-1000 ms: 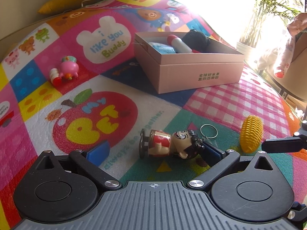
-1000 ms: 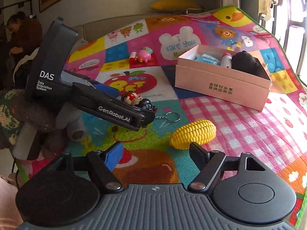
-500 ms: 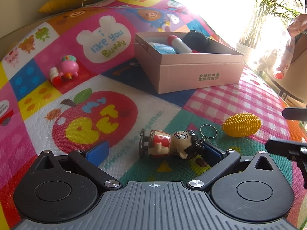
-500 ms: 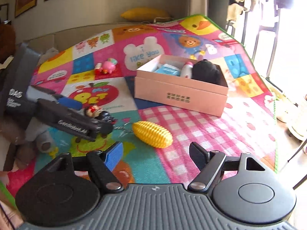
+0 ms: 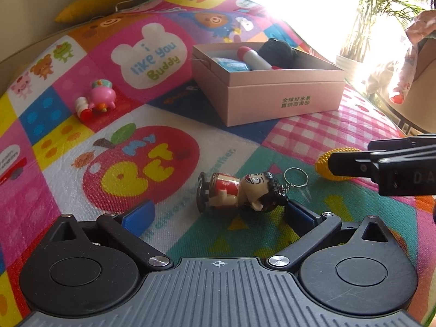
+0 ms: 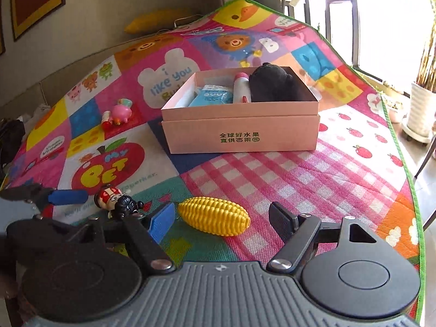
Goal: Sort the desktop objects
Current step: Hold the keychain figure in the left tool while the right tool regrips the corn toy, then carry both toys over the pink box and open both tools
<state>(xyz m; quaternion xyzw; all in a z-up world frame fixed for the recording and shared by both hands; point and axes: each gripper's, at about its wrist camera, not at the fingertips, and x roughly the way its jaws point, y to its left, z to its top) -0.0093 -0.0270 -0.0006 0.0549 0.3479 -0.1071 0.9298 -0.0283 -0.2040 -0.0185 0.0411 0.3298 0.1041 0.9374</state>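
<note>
Since a second ago the right gripper [image 6: 222, 218] has swung across: the corn toy [image 6: 214, 216] now lies on the play mat [image 6: 286, 185] between its open fingers, touching neither, where it lay ahead of them before. The left gripper [image 5: 220, 214] has held still, fingers open, the doll keychain [image 5: 241, 192] lying between them with its head just beside the right pad. Further off, a pink pig toy [image 5: 99, 99] lies on the mat. Beyond, the pink box [image 6: 239, 133] holds a blue packet [image 6: 211, 96], a red-capped tube [image 6: 240, 87] and a black item [image 6: 272, 83].
</note>
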